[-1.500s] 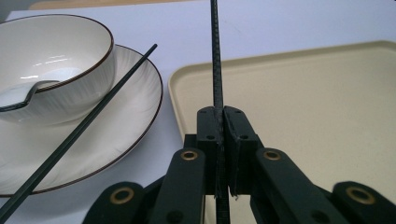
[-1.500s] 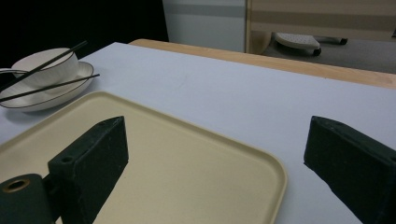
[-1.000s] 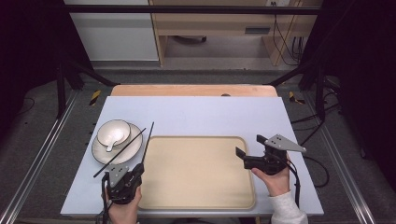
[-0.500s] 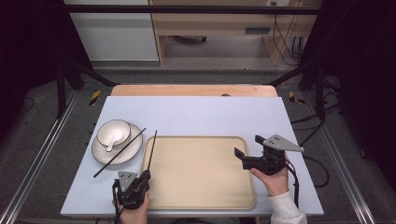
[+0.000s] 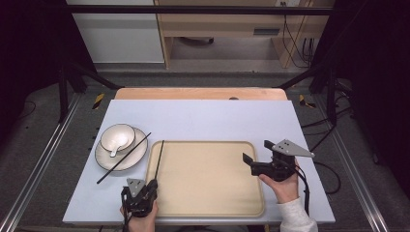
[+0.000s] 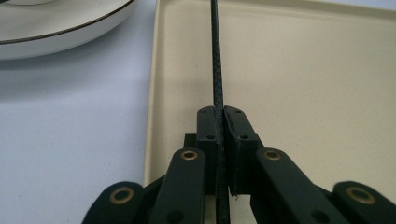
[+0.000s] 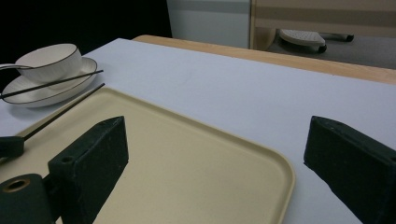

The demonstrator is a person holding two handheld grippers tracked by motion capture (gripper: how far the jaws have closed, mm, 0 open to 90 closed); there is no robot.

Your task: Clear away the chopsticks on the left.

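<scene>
Item: left gripper (image 5: 143, 192), at 7 o'clock on the table (image 5: 203, 116). Jaws closed flat on the near end of a black chopstick (image 5: 159, 159); the left gripper view shows the rod (image 6: 216, 60) pinched between the two pads and running away toward 12 o'clock.

Item: held chopstick. It lies along the left inner edge of the beige tray (image 5: 208, 203), tip near the tray's far left corner. Whether the tip rests on the tray floor or hangs just above it cannot be told.

Item: second chopstick (image 5: 124, 157). It lies slantwise across the plate (image 5: 104, 162) at 9 o'clock, its lower end out on the table. A bowl (image 5: 117, 137) with a spoon in it stands on the plate.

Item: right gripper (image 5: 256, 164), at 4 o'clock over the tray's right edge. Jaws spread wide, holding nothing.

Risks, as judged: the grip sits at the very end of a long thin rod, so the chopstick may pivot or slide in the pads. A sideways swing could carry it over the tray rim toward the plate.

View differences: the left gripper view gives the pinch itself and the plate's gold-lined rim (image 6: 70, 30). The right gripper view gives the bowl (image 7: 49, 58) from the side, with both chopsticks seen apart. The high view gives the layout.
</scene>
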